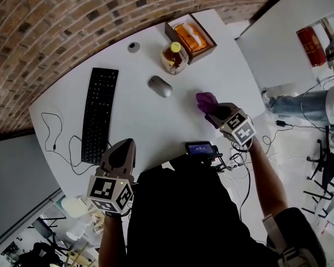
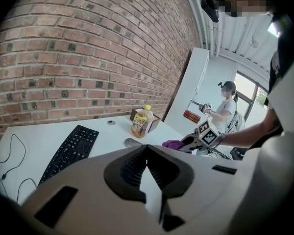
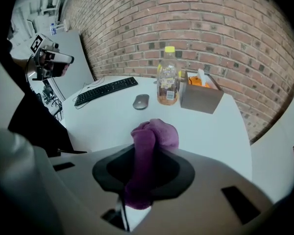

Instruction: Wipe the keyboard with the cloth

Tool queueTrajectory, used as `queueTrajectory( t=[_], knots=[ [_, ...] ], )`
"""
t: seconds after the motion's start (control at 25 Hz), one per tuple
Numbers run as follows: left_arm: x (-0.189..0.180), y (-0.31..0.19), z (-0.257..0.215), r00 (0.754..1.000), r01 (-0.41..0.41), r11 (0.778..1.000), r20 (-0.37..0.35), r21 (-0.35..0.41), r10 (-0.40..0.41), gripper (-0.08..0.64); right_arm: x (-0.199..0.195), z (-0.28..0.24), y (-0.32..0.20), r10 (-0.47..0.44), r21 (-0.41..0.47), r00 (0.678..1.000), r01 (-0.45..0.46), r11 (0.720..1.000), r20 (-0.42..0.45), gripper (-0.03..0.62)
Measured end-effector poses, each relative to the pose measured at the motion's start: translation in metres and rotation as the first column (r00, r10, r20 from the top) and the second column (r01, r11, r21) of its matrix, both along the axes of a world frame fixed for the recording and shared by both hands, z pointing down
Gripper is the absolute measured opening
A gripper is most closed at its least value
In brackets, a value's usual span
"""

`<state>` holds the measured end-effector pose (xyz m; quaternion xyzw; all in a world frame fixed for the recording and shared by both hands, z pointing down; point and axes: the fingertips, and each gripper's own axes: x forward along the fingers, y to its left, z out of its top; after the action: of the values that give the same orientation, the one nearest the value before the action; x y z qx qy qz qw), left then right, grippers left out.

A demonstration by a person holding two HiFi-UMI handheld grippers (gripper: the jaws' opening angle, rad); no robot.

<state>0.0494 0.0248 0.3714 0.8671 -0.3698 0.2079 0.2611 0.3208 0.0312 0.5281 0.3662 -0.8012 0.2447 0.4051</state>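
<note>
At the near edge of the white surface (image 1: 145, 124), the left hand-held gripper (image 2: 146, 148) is seen with its jaws brought together at the tips, and nothing is caught between them. It is held just near of the keyboard's near end. A small dark device with a lit screen (image 1: 200, 148) is set at the near edge, between the two grippers.

To the right, the right hand-held gripper (image 1: 216, 111) is clamped on the purple cloth (image 3: 156, 131), which is bunched between the jaws and bulges out past their tips. The cloth is held over the right part of the surface; whether it touches the surface cannot be told.

The black keyboard (image 1: 99, 114) is laid on the left part of the surface, its length running from near to far, well apart from the cloth. A thin black cable (image 1: 55, 141) is looped beside its near end.

Further off, a grey mouse (image 1: 160, 86) is placed between keyboard and cloth. Beyond it a bottle with a yellow cap (image 1: 173, 57) is stood just beside an open brown box (image 1: 190, 38), and a small grey disc (image 1: 133, 47) is placed to their left. A brick wall (image 1: 72, 15) is seen behind the surface.
</note>
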Motion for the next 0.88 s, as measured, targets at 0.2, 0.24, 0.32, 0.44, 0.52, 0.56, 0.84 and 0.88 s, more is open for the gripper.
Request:
queueTrajectory(
  t=[0.2,0.24,0.32,0.44,0.52,0.56,0.84,0.88],
  knots=[
    [0.003,0.005,0.003,0.999,0.032,0.999,0.019,-0.020,-0.031,0.014,0.009,0.028,0.002,-0.005,-0.059,1.000,0.004,0.998,-0.010,0.098],
    [0.003,0.007,0.004,0.999,0.037,0.999,0.023,-0.025,-0.036,0.014,0.010,0.034,0.002,-0.009,-0.068,1.000,0.008,0.998,-0.015,0.098],
    [0.004,0.010,0.006,0.999,0.046,0.998,0.028,-0.034,-0.045,0.014,0.012,0.046,0.004,-0.018,-0.089,0.999,0.015,0.996,-0.034,0.098],
    [0.006,0.016,0.011,0.998,0.052,0.998,0.035,-0.046,-0.050,0.014,0.013,0.060,0.004,-0.026,-0.111,0.998,0.020,0.994,-0.059,0.098],
    [0.007,0.019,0.012,0.998,0.055,0.997,0.037,-0.050,-0.053,0.014,0.014,0.064,0.002,-0.025,-0.109,0.998,0.018,0.994,-0.062,0.099],
    [0.008,0.021,0.013,0.998,0.055,0.997,0.038,-0.051,-0.054,0.014,0.014,0.065,0.001,-0.021,-0.104,0.998,0.015,0.994,-0.059,0.100],
    [0.013,0.032,0.016,0.998,0.056,0.997,0.037,-0.056,-0.054,0.014,0.014,0.067,0.002,-0.017,-0.077,0.999,0.014,0.997,-0.049,0.103],
    [0.014,0.033,0.015,0.998,0.056,0.997,0.036,-0.056,-0.054,0.014,0.014,0.067,0.002,-0.019,-0.074,0.999,0.015,0.997,-0.050,0.103]
  ],
)
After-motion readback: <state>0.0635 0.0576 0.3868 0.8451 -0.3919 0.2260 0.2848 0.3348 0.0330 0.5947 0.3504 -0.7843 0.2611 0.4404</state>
